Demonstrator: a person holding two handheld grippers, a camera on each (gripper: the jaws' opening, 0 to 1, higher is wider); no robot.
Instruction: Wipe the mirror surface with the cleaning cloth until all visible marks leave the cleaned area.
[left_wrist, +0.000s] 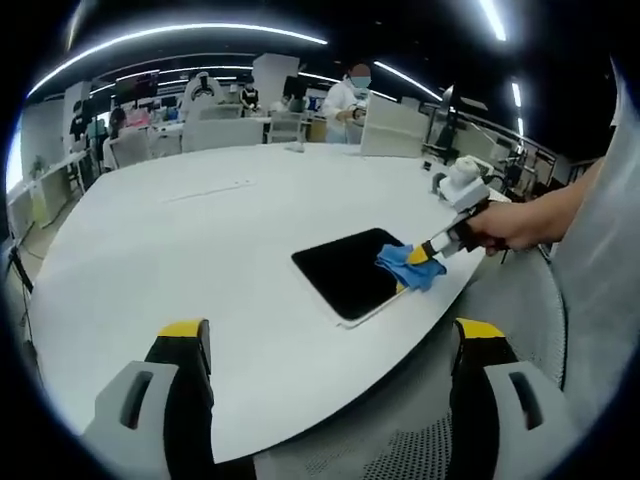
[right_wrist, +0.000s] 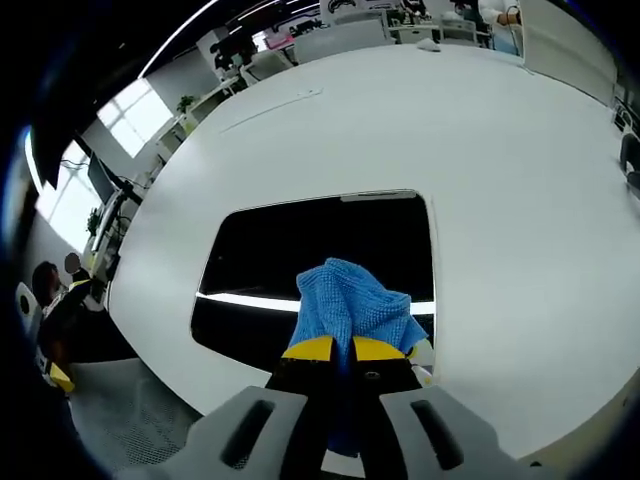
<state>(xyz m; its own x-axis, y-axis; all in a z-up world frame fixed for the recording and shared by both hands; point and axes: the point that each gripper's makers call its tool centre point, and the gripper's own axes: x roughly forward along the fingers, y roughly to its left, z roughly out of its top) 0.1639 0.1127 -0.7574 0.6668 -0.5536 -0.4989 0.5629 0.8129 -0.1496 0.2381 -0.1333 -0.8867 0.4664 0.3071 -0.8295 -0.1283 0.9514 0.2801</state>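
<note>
A dark rectangular mirror (left_wrist: 345, 272) (right_wrist: 300, 255) lies flat on the white round table (left_wrist: 200, 250) (right_wrist: 500, 150), near its edge. My right gripper (right_wrist: 333, 349) (left_wrist: 428, 252) is shut on a blue cleaning cloth (right_wrist: 350, 300) (left_wrist: 409, 264), which rests on the mirror's near side. A bright light strip reflects across the glass. My left gripper (left_wrist: 330, 335) hangs open over the table's near edge, well short of the mirror, its yellow-tipped fingers (left_wrist: 185, 330) wide apart with nothing between them. A person's hand (left_wrist: 510, 225) holds the right gripper.
Chairs (left_wrist: 225, 130), desks and a seated person (left_wrist: 350, 100) stand beyond the table's far side. A mesh chair seat (left_wrist: 400, 450) sits below the near edge. The person's sleeve (left_wrist: 600, 280) is at the right.
</note>
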